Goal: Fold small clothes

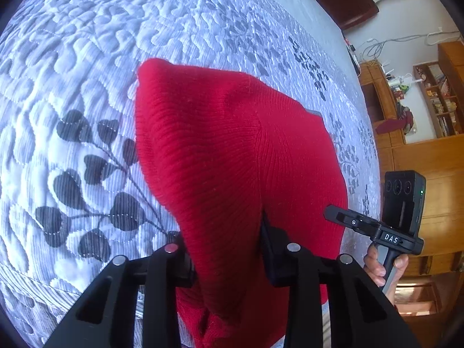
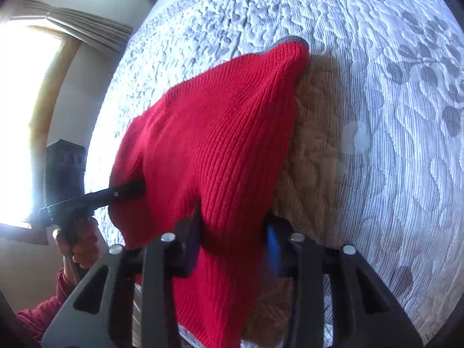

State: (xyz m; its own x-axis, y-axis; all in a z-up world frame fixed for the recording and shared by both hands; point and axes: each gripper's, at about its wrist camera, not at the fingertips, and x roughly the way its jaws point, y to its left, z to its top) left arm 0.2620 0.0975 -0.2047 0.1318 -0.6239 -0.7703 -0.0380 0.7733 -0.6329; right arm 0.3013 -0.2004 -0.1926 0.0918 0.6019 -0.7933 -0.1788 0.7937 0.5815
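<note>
Grey leaf-patterned quilt (image 1: 87, 110) lying under wooden shelves (image 1: 435, 101), left gripper (image 1: 229, 249) and right gripper (image 2: 232, 232) both clamping the red knit garment (image 1: 220, 145), lifting it.

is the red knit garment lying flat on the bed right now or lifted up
Lifted. The red knit garment hangs doubled from the left gripper and the right gripper, both clamped on it, above the quilted bedspread.

quilted grey leaf-print bed (image 1: 87, 72), red knit garment (image 1: 220, 150) draped

The red garment (image 1: 232, 156) is ribbed knit cloth, matt. Under it, the bed cover (image 1: 87, 72) is quilted, slightly shiny fabric. Each claw is matt black plastic with metal pins.
</note>
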